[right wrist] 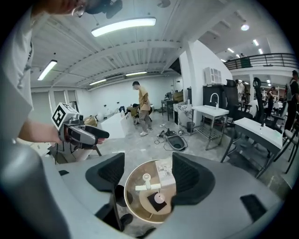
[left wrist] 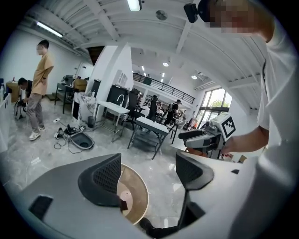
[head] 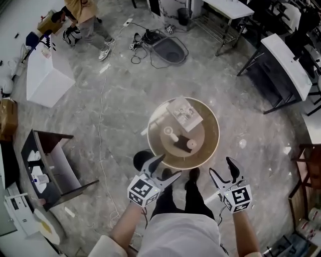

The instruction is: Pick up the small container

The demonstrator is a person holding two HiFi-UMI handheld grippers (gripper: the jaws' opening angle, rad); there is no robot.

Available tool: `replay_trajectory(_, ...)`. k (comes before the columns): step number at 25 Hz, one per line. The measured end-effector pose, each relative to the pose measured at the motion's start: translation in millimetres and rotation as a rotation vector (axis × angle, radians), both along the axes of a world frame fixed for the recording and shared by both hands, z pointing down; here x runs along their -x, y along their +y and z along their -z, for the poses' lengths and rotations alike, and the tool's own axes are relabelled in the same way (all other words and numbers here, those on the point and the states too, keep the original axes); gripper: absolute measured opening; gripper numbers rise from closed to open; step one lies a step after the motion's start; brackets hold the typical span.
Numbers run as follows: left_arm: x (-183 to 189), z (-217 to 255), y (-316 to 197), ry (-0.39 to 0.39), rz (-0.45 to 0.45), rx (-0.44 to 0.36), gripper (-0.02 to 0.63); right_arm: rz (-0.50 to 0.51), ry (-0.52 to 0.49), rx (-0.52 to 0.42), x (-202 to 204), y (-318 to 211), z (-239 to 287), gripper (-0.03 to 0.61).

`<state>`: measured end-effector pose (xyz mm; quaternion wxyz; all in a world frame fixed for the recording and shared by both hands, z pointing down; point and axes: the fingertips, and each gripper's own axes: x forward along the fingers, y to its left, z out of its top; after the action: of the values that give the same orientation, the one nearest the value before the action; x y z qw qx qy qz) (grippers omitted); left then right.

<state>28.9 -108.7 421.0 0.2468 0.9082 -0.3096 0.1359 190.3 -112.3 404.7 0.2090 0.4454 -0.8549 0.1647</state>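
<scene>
The small container (head: pixel 191 144) is a pale, pinkish cylinder standing on a dark square mat (head: pixel 181 143) on a round wooden table (head: pixel 210 125). A booklet (head: pixel 184 113) and a white knob-like object (head: pixel 170 133) also lie on the table. My left gripper (head: pixel 169 165) hovers open at the table's near edge, nothing between its fingers. My right gripper (head: pixel 220 166) is open too, to the right of the table and short of it. In the right gripper view the container (right wrist: pixel 159 198) shows between the wide jaws, far below. The left gripper view shows only the table's rim (left wrist: pixel 144 196).
A person (head: pixel 85 15) stands far off at the upper left beside a white box (head: pixel 45 70). Cables and a dark tray (head: pixel 168 50) lie on the floor beyond the table. Grey desks (head: pixel 286 65) line the right. An open shelf unit (head: pixel 47 165) stands at the left.
</scene>
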Motion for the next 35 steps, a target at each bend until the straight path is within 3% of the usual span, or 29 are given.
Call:
replay_trajectory(8, -28, -77, -19, -0.042, 0.018, 0.039, 0.368, 0.115, -0.016, 0.066, 3, -33, -77, 0.319)
replay_trajectory(13, -43, -121, -35, -0.016, 0.037, 0.075, 0.374, 0.187, 0.000, 0.098, 8, -48, -124, 0.319)
replay_trajectory(35, -61, -359, -66, -0.043, 0.028, 0.215, 0.381, 0.299, 0.021, 0.275, 24, -84, -371, 0.314)
